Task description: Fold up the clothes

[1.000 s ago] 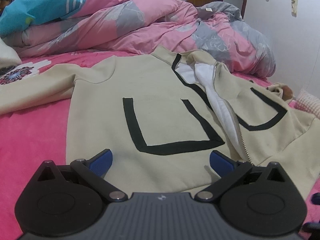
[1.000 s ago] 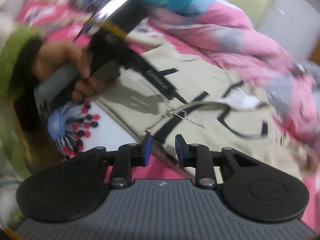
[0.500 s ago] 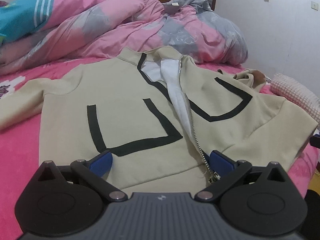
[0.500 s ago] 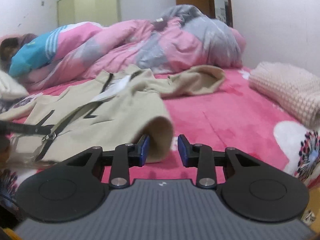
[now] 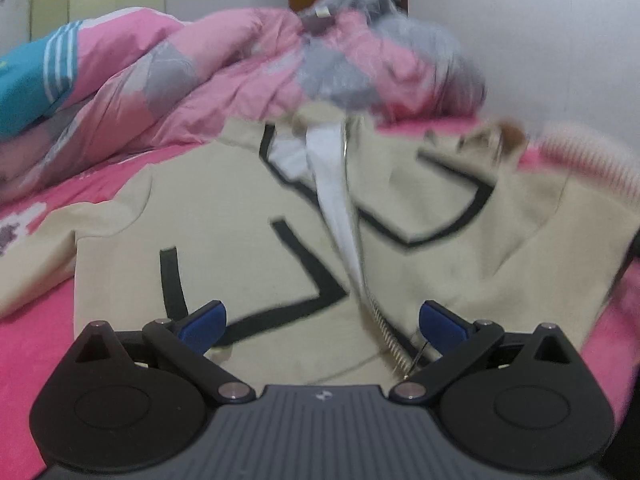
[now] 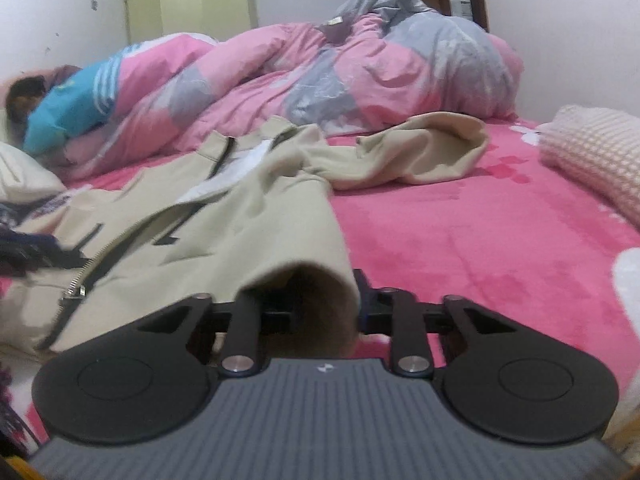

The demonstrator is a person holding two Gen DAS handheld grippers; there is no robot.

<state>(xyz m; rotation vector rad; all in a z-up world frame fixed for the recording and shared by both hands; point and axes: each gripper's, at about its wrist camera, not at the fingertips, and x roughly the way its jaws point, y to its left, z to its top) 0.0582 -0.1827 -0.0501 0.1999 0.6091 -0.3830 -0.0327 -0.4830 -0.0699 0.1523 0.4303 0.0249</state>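
Note:
A beige zip jacket with black stripes [image 5: 248, 216] lies front up on a pink bed; it also shows in the right wrist view [image 6: 208, 232]. Its zipper [image 5: 384, 332] is partly open over a white lining. My left gripper [image 5: 322, 320] is open, low over the jacket's bottom hem, fingers either side of the zipper end. My right gripper [image 6: 316, 304] sits at the jacket's right bottom corner, where a rolled hem fold [image 6: 316, 296] lies between its fingers and hides the pads. One sleeve [image 6: 416, 156] lies crumpled toward the duvet.
A pink and grey duvet [image 6: 352, 68] is heaped along the far side of the bed. A cream knitted pillow [image 6: 596, 152] lies at the right. The pink bedsheet [image 6: 480, 240] stretches right of the jacket. A person in a teal top [image 6: 64, 112] lies at the far left.
My left gripper has moved in closer over the hem by the zipper. My right gripper has swung round to the jacket's right corner and pushed forward until the hem fold sits between its fingers.

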